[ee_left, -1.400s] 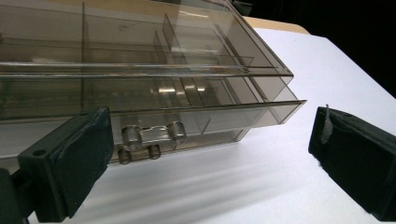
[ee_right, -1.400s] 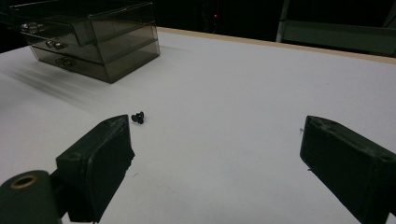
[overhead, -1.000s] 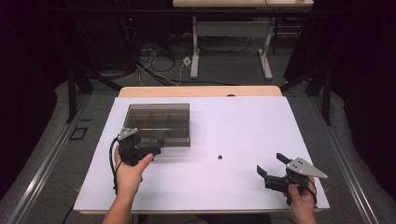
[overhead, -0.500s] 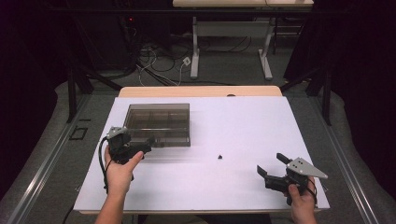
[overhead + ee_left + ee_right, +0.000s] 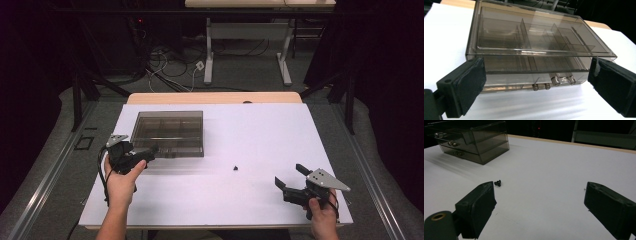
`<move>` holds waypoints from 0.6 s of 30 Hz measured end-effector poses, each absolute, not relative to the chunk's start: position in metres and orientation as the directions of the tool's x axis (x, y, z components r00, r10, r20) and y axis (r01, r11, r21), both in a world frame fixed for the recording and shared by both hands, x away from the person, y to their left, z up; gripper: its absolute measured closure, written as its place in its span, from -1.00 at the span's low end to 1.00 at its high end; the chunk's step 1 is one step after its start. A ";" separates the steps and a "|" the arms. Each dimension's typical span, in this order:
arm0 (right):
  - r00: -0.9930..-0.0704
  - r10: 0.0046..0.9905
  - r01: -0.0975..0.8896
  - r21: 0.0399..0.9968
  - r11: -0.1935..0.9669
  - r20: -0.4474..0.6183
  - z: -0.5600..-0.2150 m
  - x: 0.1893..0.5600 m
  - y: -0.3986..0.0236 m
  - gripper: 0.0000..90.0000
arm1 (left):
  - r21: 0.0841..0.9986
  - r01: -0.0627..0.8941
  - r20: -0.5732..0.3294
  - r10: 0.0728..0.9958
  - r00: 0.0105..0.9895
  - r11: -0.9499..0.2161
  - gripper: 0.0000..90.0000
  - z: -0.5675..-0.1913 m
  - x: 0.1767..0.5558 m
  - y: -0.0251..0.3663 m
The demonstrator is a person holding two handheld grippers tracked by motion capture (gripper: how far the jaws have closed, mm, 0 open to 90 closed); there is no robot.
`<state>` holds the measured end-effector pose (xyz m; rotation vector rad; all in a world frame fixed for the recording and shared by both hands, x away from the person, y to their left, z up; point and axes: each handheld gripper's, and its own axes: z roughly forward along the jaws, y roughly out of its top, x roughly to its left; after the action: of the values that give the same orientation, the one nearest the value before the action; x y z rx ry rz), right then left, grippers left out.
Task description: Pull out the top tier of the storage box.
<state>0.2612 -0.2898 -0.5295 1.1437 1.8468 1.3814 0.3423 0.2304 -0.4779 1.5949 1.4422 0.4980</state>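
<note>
A smoky clear compartment box [image 5: 167, 132] with its lid down lies on the left half of the white table [image 5: 260, 130]. My left gripper [image 5: 151, 152] is open at the box's front left corner, jaws pointing right along the front wall. In the left gripper view the box [image 5: 536, 42] faces me, its front wall between the wide-open jaws of the left gripper [image 5: 537, 75], which do not touch it. A small black screw [image 5: 235, 168] lies mid-table. My right gripper [image 5: 289, 175] is open and empty near the front right, with the screw [image 5: 497, 183] just beyond its left jaw.
Small metal latch pieces [image 5: 560, 80] sit on the box's front wall. The table's wooden far edge [image 5: 215, 98] borders a dark floor with cables and a desk frame [image 5: 247, 35]. In the right gripper view the box [image 5: 474, 140] stands at the far left.
My left gripper has slid left along the box's front, from near its middle to its front left corner. The right gripper and the screw have stayed put.
</note>
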 end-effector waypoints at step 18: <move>-0.485 0.873 0.304 0.946 0.115 0.050 -0.531 0.261 -0.286 -0.81 | 0.794 0.602 -0.293 0.923 0.250 0.089 -0.76 -0.466 0.356 0.248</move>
<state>0.2607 -0.2859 -0.5310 1.1395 1.8603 1.3743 0.3561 0.2484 -0.4660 1.6101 1.4486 0.4419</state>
